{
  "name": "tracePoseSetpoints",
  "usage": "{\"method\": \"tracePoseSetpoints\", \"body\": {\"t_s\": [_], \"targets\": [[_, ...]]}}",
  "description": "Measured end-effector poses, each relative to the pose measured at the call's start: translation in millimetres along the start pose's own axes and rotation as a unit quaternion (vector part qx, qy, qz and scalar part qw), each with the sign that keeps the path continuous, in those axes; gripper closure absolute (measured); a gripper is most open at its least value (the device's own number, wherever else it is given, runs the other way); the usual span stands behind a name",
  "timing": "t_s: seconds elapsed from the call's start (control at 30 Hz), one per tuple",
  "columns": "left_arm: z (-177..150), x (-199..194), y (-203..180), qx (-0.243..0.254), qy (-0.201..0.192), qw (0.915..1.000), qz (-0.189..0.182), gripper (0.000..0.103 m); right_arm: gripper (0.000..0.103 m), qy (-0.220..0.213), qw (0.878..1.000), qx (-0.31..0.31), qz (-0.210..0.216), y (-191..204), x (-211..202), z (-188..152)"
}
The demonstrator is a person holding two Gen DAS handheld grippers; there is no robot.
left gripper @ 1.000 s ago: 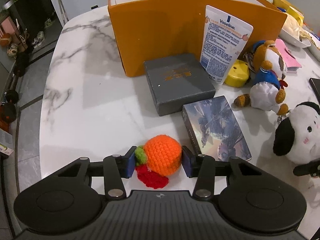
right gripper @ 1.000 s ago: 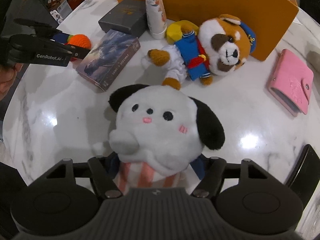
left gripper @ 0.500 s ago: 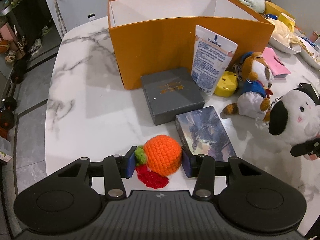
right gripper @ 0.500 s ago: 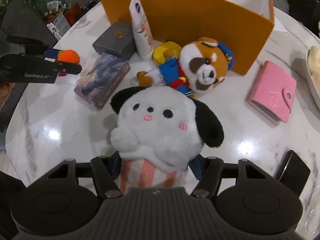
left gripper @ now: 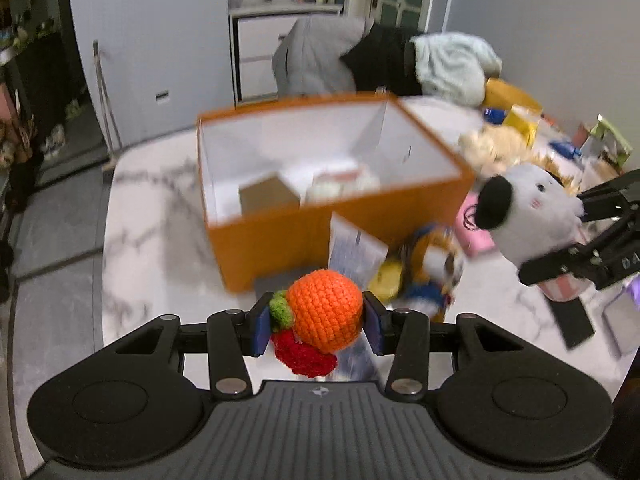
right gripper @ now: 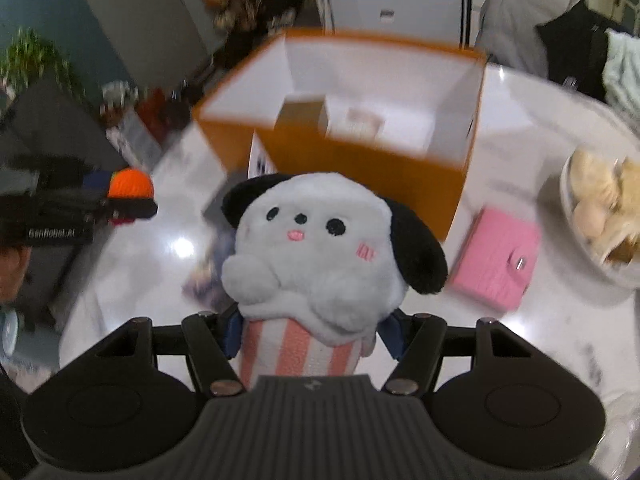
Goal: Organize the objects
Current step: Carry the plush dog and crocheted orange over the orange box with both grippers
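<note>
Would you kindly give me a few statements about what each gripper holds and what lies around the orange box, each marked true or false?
1. The left gripper is shut on the crocheted orange. True.
2. The right gripper is open with nothing in it. False: it is shut on the white plush dog.
3. The orange box is closed with a lid. False: its top is open, and a couple of small boxes show inside.
4. A pink wallet lies on the table outside the box. True.
5. The fox plush lies inside the box. False: it lies on the table in front of it.
</note>
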State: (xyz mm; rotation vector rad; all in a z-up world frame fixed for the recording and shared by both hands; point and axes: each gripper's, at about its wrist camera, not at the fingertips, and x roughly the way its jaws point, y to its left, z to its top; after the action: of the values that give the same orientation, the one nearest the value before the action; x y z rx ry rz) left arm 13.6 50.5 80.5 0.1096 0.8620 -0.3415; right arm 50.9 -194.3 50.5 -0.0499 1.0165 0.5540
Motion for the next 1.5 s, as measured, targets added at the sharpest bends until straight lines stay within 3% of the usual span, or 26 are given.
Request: {"method": "tracePoseSetpoints", "body": {"t_s": [0.2, 0.37, 1.07, 1.5], "targets": [[41.7, 10.2, -19.1, 0.018, -0.013, 0.9997, -0.006, 0.050, 0.036, -0.038, 0.999, 0.011, -0.001, -8.1, -13.5, 38.2], [64.6, 26.2, -26.8, 0.019, -0.014, 0.9996, -0.012, 0.050, 0.036, -0.045, 0.999, 0.022, -0.011, -15.8, -4.4, 63.9], [125.6, 116.0, -2.9, -0.038, 0.007, 0.9989, 0.028, 0.050, 0.036, -0.023, 0.997, 0.046, -0.066, -50.5, 71.1, 145.2], [134.9, 183.4, 6.3, -0.027, 0.059, 0.9974, 0.030, 0.050, 0.036, 0.023, 0.994, 0.074, -0.074, -84.9, 135.7, 151.4]]}}
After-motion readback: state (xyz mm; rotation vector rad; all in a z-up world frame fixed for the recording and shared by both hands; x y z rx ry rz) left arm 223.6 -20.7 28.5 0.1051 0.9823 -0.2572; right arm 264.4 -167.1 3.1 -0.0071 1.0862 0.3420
